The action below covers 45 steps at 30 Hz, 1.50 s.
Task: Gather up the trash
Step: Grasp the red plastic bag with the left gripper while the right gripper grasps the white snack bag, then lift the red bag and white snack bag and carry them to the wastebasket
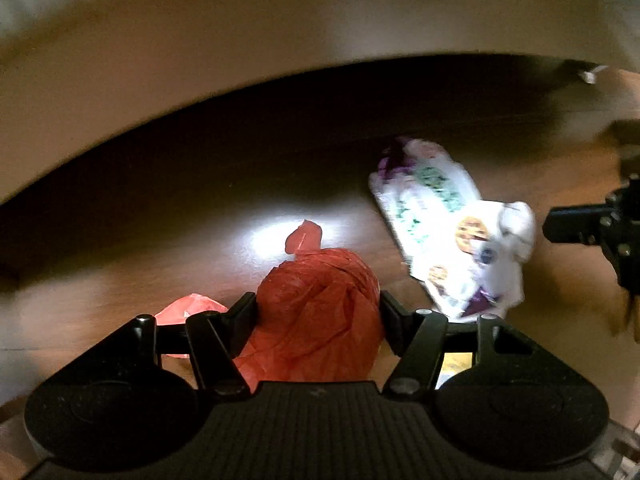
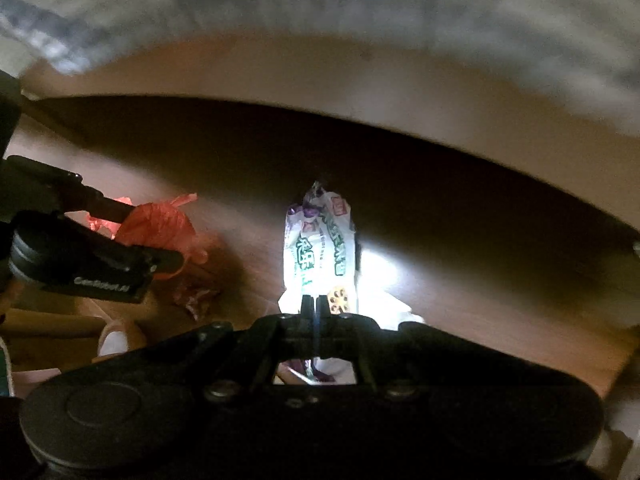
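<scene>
My left gripper (image 1: 318, 312) is shut on a crumpled red plastic bag (image 1: 320, 304), held between its black fingers above the brown wood floor (image 1: 160, 232). In the right wrist view the red bag (image 2: 160, 224) sits in the left gripper (image 2: 148, 236) at the left. My right gripper (image 2: 316, 306) is shut on the end of a white snack wrapper (image 2: 320, 248) with green and purple print. The wrapper (image 1: 440, 220) lies to the right in the left wrist view, with the right gripper's body at the far right edge.
A tan bed or furniture edge (image 1: 200, 40) curves over a dark gap (image 1: 320, 120) behind the trash. A small pink scrap (image 2: 196, 296) lies on the floor under the red bag. Cardboard (image 2: 48, 328) shows at the lower left.
</scene>
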### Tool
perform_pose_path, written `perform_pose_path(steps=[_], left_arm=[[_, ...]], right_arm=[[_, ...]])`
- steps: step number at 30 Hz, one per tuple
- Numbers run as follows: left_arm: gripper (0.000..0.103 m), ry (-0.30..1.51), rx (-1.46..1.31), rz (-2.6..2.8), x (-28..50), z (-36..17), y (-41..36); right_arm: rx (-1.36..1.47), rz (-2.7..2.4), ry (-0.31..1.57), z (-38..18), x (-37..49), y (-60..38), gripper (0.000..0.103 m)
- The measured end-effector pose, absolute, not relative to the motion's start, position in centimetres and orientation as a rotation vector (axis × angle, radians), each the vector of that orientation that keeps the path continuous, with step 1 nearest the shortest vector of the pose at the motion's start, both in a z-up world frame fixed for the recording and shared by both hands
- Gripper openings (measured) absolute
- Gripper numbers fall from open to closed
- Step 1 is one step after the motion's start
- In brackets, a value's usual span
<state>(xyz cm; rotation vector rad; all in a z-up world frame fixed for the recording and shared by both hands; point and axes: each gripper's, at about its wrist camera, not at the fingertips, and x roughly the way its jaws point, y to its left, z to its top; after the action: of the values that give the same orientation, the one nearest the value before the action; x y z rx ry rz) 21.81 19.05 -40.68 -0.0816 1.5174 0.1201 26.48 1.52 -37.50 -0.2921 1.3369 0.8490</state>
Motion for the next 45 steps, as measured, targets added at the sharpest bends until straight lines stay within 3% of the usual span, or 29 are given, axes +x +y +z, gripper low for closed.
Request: perform_pose_path(steps=[3, 5, 9, 10, 11, 19, 27, 28, 29, 36, 45], left_arm=[[0.063, 1.49, -0.062, 0.1, 21.4, -38.6, 18.9], [0.063, 1.47, -0.066, 0.103, 21.0, -37.9, 18.9], [0.063, 1.452, -0.084, 0.119, 20.6, -38.0, 19.3], [0.063, 1.454, -0.089, 0.123, 20.5, -38.5, 19.6], [0.063, 1.457, -0.092, 0.128, 20.5, -38.8, 19.8], [0.063, 1.478, -0.205, 0.145, 21.2, -41.7, 21.6], [0.063, 1.503, -0.247, 0.137, 21.4, -43.6, 21.8], [0.063, 1.506, -0.253, 0.137, 21.4, -43.7, 21.9], [0.063, 1.508, -0.257, 0.138, 21.4, -43.9, 21.9], [0.063, 1.514, -0.253, 0.147, 21.4, -44.1, 21.9], [0.063, 1.509, -0.203, 0.078, 21.2, -42.3, 20.7]], right_arm=[[-0.246, 0.859, 1.338, -36.7, 27.0, 0.6, 0.003], [-0.218, 0.858, 1.341, -36.8, 27.3, 0.1, 0.02], [-0.218, 0.846, 1.364, -38.4, 27.7, 0.0, 0.027], [-0.222, 0.846, 1.374, -39.0, 27.8, 0.2, 0.038], [-0.225, 0.845, 1.383, -39.8, 27.7, 0.4, 0.041], [-0.305, 0.848, 1.471, -47.0, 28.5, 3.7, 0.041], [-0.366, 0.844, 1.475, -49.8, 28.9, 5.0, 0.037], [-0.374, 0.851, 1.465, -50.0, 28.7, 5.2, 0.026], [-0.384, 0.852, 1.458, -50.0, 28.6, 5.2, 0.002], [-0.353, 0.888, 1.417, -49.5, 27.9, 4.9, 0.001], [-0.314, 0.861, 1.359, -44.2, 26.2, 3.2, 0.001]])
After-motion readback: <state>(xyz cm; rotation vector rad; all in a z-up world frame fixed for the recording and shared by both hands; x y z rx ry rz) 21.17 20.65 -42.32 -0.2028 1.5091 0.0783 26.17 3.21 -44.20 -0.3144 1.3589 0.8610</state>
